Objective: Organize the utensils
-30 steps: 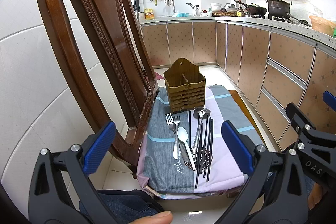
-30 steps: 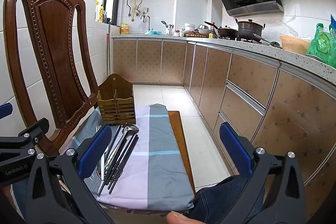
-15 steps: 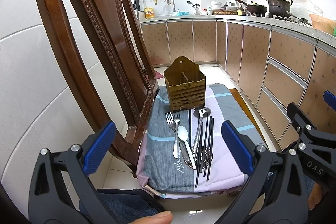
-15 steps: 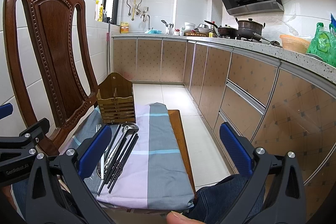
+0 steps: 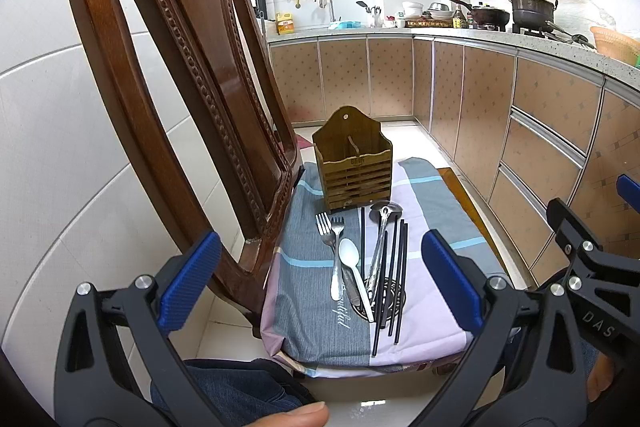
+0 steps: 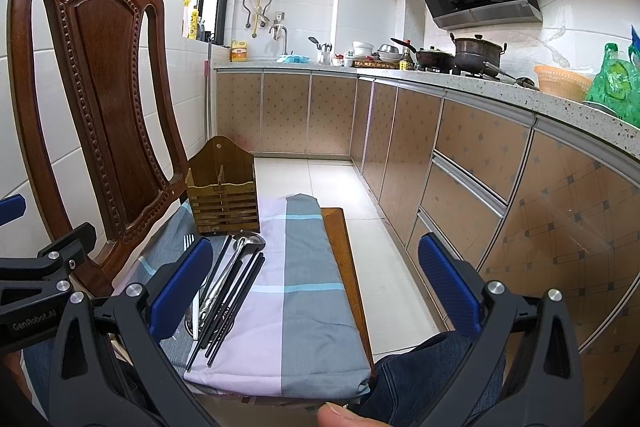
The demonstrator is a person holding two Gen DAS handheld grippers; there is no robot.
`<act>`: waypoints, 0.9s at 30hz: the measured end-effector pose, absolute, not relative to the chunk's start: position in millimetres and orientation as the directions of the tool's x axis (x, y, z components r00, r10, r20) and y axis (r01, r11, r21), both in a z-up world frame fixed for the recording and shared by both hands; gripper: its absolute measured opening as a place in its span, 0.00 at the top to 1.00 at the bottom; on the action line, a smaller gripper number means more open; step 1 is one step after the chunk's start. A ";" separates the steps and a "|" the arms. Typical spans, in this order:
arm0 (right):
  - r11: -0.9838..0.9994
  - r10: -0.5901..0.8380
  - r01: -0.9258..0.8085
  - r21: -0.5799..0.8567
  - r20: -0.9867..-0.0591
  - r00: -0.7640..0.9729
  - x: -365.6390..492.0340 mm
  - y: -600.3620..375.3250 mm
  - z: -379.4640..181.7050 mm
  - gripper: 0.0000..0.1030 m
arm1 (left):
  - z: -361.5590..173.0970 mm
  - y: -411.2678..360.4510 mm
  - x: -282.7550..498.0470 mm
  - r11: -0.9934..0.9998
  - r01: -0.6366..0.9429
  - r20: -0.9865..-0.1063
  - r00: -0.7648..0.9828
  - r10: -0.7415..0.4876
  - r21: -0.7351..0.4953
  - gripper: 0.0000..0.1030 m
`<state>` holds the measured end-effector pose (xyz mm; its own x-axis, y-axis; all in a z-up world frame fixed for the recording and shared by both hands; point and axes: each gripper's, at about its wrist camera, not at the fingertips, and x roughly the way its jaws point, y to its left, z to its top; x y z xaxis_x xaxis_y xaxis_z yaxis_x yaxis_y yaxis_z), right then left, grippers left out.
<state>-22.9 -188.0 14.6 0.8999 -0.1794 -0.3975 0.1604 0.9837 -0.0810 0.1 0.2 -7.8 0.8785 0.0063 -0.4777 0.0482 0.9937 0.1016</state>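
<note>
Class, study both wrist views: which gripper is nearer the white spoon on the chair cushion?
Left. The left gripper hangs open just short of the white spoon, framing it. The right gripper, also open, sits off to the spoon's right.

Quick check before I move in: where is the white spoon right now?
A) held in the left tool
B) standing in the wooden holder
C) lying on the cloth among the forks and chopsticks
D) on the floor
C: the white plastic spoon lies flat on the striped cloth, between the metal forks and black chopsticks; the brown slatted wooden holder looks empty.
</note>
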 end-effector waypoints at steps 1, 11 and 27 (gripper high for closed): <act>0.984 -0.180 0.161 -0.082 -0.397 0.900 -22.8 -188.0 15.0 0.02 | -8.4 0.3 -0.3 0.994 0.048 -0.478 0.878 0.006 0.102 0.04; 0.984 -0.179 0.160 -0.081 -0.400 0.899 -22.4 -189.1 14.2 0.02 | -10.6 1.1 -0.2 0.993 0.049 -0.481 0.877 0.006 0.103 0.04; 0.984 -0.179 0.159 -0.082 -0.405 0.897 -23.5 -190.6 10.0 0.02 | -14.1 0.6 -0.1 0.993 0.049 -0.486 0.874 0.009 0.105 0.04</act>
<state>-23.5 -190.6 10.0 0.8968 -0.1790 -0.4047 0.1594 0.9838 -0.0818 -0.1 0.6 -14.1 0.8741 0.0086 -0.4857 0.0486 0.9933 0.1049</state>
